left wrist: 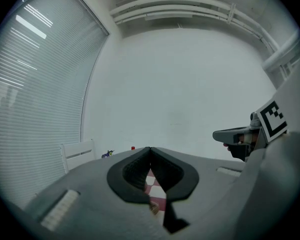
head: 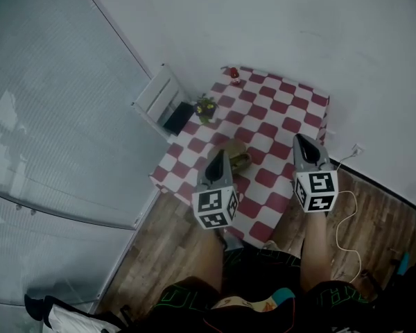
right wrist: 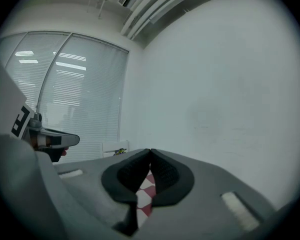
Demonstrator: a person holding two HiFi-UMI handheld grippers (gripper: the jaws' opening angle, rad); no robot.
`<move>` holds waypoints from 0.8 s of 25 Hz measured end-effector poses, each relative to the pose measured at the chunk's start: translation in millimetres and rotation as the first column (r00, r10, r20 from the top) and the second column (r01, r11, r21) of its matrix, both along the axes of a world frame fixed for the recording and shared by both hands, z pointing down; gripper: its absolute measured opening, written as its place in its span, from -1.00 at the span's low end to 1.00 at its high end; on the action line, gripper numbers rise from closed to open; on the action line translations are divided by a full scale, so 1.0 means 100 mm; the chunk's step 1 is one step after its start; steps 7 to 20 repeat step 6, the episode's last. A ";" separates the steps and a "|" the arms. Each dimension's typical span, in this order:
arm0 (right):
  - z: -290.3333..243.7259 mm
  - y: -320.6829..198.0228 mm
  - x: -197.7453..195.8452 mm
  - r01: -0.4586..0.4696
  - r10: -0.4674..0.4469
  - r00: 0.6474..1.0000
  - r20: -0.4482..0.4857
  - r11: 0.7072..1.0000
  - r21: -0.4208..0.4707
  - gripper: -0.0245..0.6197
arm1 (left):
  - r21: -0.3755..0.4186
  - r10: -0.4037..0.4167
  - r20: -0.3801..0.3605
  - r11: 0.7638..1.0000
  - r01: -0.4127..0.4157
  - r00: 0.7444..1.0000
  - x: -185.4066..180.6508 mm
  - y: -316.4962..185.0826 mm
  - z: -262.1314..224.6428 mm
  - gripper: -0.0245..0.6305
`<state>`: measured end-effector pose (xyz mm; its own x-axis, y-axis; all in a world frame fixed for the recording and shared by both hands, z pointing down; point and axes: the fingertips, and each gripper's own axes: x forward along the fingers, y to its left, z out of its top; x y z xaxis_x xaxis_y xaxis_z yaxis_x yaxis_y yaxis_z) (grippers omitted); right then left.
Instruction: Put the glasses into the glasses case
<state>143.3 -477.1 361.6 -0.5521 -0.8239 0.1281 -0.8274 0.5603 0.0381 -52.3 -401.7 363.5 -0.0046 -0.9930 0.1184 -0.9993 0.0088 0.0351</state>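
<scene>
two grey hand-held grippers hang over a small table draped in a red-and-white checked cloth (head: 281,109). the left gripper (head: 220,152) and the right gripper (head: 298,139) sit side by side and apart, both pointing away from the person. each gripper's own view shows its black ribbed pads pressed together at the tips, clenched on nothing, with only checked cloth showing below them. an olive-brown rounded object, seemingly the glasses case (head: 240,159), lies on the cloth near the middle, just beside the left gripper's tip and partly hidden by it. the glasses themselves are too small to make out. a small potted plant (head: 206,106) and a little red object (head: 234,73) stand near the table's far left edge, beside a white slatted chair (head: 156,96).
</scene>
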 end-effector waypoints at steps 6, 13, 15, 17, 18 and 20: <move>-0.04 -0.06 -0.09 0.022 -0.022 1.000 0.016 1.000 0.007 -0.91 | -0.002 -0.012 -0.009 1.000 0.012 1.000 -0.07 -0.02 0.01 -0.90; -0.04 -0.06 -0.09 0.022 -0.022 1.000 0.016 1.000 0.007 -0.91 | -0.002 -0.012 -0.009 1.000 0.012 1.000 -0.07 -0.02 0.01 -0.90; -0.04 -0.06 -0.09 0.022 -0.022 1.000 0.016 1.000 0.007 -0.91 | -0.002 -0.012 -0.009 1.000 0.012 1.000 -0.07 -0.02 0.01 -0.90; -0.04 -0.06 -0.09 0.022 -0.022 1.000 0.016 1.000 0.007 -0.91 | -0.002 -0.012 -0.009 1.000 0.012 1.000 -0.07 -0.02 0.01 -0.90; -0.04 -0.06 -0.09 0.022 -0.022 1.000 0.016 1.000 0.007 -0.91 | -0.002 -0.012 -0.009 1.000 0.012 1.000 -0.07 -0.02 0.01 -0.90; -0.04 -0.06 -0.09 0.022 -0.022 1.000 0.016 1.000 0.007 -0.91 | -0.002 -0.012 -0.009 1.000 0.012 1.000 -0.07 -0.02 0.01 -0.90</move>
